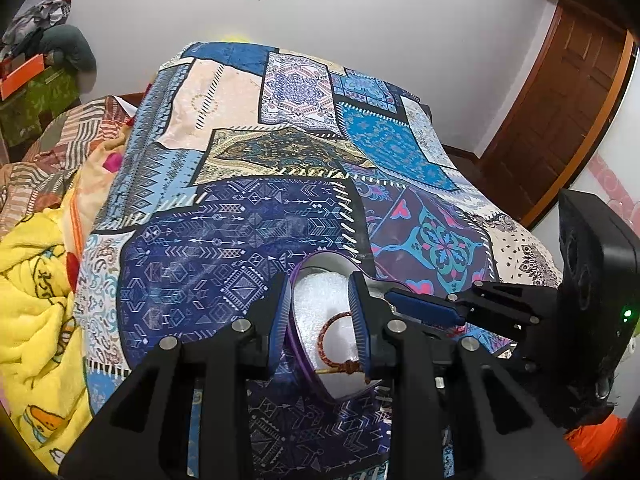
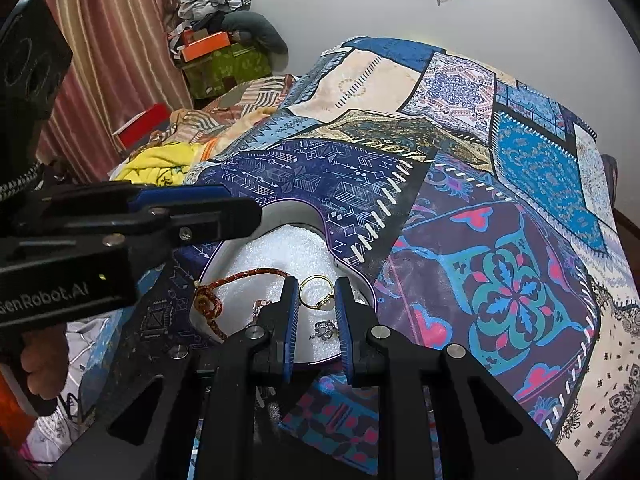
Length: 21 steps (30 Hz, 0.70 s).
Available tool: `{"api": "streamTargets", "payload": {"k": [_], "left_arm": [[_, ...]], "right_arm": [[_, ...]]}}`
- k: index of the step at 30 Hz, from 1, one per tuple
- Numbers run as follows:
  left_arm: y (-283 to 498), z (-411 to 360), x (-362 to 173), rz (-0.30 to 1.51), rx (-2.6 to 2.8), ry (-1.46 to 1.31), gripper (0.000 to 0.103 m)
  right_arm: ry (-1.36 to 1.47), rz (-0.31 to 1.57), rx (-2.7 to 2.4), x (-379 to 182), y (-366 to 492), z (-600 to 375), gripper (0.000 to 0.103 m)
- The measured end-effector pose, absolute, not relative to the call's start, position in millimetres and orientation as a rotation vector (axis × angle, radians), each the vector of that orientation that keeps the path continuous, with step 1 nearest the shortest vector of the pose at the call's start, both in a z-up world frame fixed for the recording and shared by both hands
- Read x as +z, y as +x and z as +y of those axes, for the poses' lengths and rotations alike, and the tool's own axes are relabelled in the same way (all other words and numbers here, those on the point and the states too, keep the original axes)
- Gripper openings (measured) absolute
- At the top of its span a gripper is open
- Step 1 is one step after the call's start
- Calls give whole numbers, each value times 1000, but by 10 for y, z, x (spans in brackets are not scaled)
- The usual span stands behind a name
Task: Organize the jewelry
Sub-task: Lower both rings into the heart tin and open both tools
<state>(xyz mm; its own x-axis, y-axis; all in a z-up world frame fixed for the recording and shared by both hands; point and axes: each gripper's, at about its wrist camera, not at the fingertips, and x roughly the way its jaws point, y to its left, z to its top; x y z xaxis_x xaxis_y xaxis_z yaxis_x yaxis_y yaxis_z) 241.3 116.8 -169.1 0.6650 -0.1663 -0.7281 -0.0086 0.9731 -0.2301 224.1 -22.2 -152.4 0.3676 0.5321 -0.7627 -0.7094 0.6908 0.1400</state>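
Observation:
A heart-shaped jewelry box (image 2: 248, 256) with a purple rim and white foam lining lies on the patterned bedspread. A braided red-orange cord bracelet (image 2: 224, 284) lies in it on the left, a gold ring (image 2: 316, 292) near the middle and a small silver piece (image 2: 325, 330) below the ring. My right gripper (image 2: 317, 312) is open over the box, its fingers either side of the gold ring. My left gripper (image 1: 320, 320) is open over the box (image 1: 320, 292), with the bracelet (image 1: 324, 340) between its fingers. It also shows in the right wrist view (image 2: 224, 210).
The blue patchwork bedspread (image 1: 248, 240) covers the bed. A yellow blanket (image 1: 36, 288) and striped bedding lie at the left. A green box with an orange lid (image 2: 208, 50) and clothes stand by the wall. A wooden door (image 1: 560, 112) is at the right.

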Motion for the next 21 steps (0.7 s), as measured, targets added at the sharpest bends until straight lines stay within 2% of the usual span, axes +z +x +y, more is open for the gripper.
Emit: {"api": "streamTargets", "payload": {"k": [7,21], "left_arm": [[2299,1125,-1583,811,-41,-146,34],[2003,1076,-1209,746,2,-123,37]], "right_arm": [[-244,890,795,-1508,2226,-213,22],[-184,842,742,-1157,2091,-569,23]]}}
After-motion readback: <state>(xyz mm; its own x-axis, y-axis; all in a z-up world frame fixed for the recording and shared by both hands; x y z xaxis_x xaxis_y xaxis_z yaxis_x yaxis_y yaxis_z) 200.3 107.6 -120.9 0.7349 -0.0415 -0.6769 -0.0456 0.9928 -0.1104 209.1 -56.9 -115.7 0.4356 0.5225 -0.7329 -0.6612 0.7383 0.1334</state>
